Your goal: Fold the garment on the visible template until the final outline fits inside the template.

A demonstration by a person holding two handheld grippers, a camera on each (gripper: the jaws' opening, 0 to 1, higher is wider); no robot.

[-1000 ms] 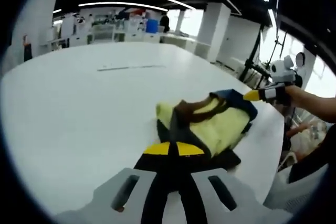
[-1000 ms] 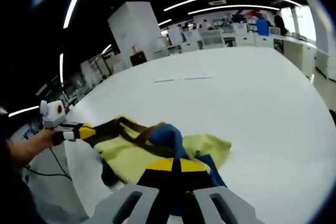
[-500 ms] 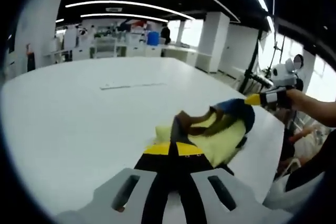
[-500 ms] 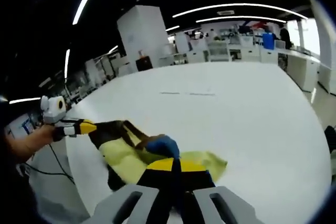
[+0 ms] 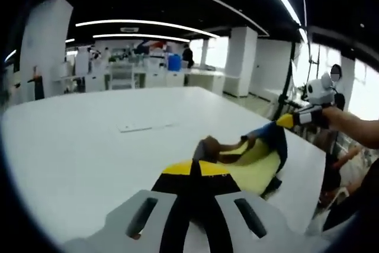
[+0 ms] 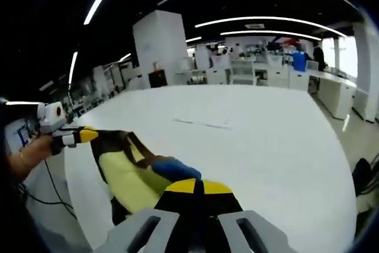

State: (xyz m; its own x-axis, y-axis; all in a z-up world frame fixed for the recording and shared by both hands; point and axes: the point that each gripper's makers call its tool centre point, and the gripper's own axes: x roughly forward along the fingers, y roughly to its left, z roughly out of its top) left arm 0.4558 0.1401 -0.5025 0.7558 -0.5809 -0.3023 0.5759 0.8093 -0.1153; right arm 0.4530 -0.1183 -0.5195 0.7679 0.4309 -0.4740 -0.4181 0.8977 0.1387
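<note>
Garment (image 5: 254,158): yellow with brown and blue parts, held up off the white surface (image 5: 89,140) between the two grippers, sagging in the middle; its full outline cannot be made out, since folds overlap and the lower edge runs behind the jaws in both views.
Left gripper (image 5: 196,168): yellow-tipped jaws pressed together on a brown edge of the garment; the pinched cloth itself is hidden by the tips. In the right gripper view it (image 6: 80,136) comes in from the left, clamping the brown end, with a hand (image 6: 32,149) behind it.
Right gripper (image 6: 193,186): jaws closed on the garment just by its blue part; the contact is covered by the tips. In the left gripper view it (image 5: 290,121) pinches the blue corner near the surface's edge.
Template: only a thin pale outline (image 5: 145,127) lies on the surface, well apart from the garment; faint and too small to read its shape.
Background: desks and a distant person, blurred.
</note>
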